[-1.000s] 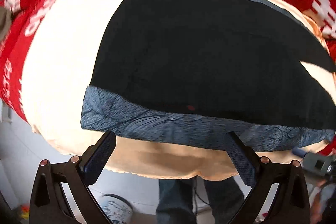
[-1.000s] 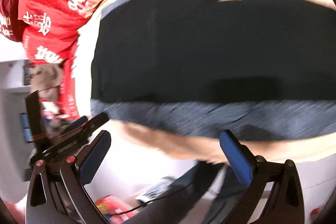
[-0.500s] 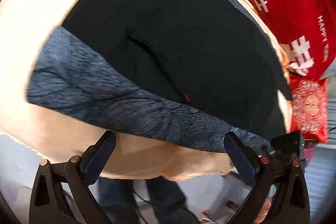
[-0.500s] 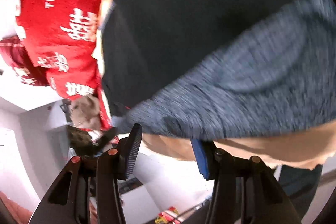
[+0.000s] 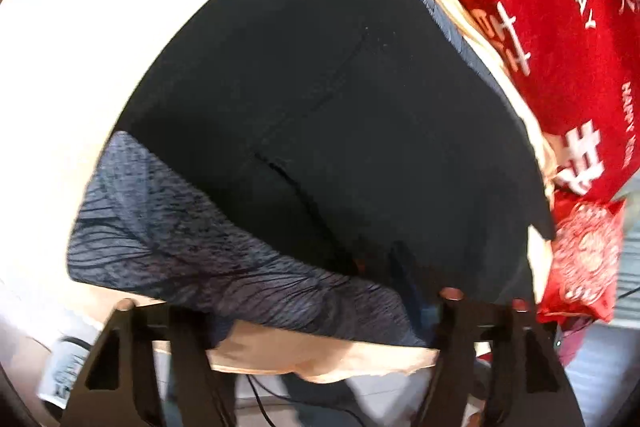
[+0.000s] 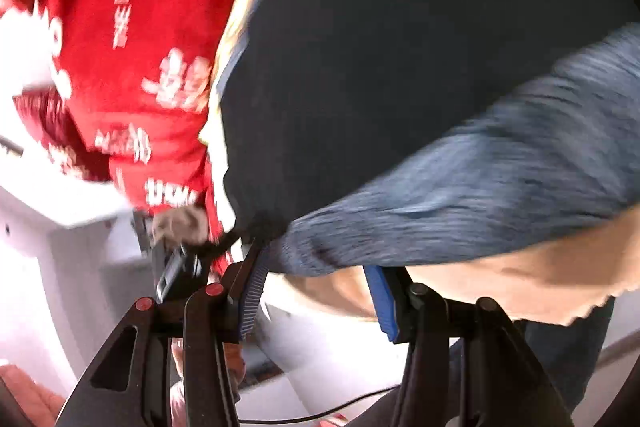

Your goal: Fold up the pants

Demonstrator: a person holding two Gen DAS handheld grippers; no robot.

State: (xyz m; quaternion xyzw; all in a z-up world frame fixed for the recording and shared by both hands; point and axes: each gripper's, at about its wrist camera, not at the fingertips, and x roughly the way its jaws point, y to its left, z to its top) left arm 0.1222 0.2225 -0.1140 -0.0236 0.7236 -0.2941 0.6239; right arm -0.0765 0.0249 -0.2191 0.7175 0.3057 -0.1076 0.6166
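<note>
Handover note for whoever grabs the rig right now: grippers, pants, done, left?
Left gripper: jaws have just been closing, straddling the grey-blue waistband; pads hidden under the fabric, so grip unconfirmed.
Right gripper: jaws have just been closing, with the waistband's end corner between the pads; too blurred to confirm a pinch.
Black pants: flat on the cream cloth, waistband along the near edge, red printed cloth beyond.
Done: both grippers at the waistband.
Left: confirm both pinches, then probably lift and make the fold; no fold from this end shows yet.
</note>
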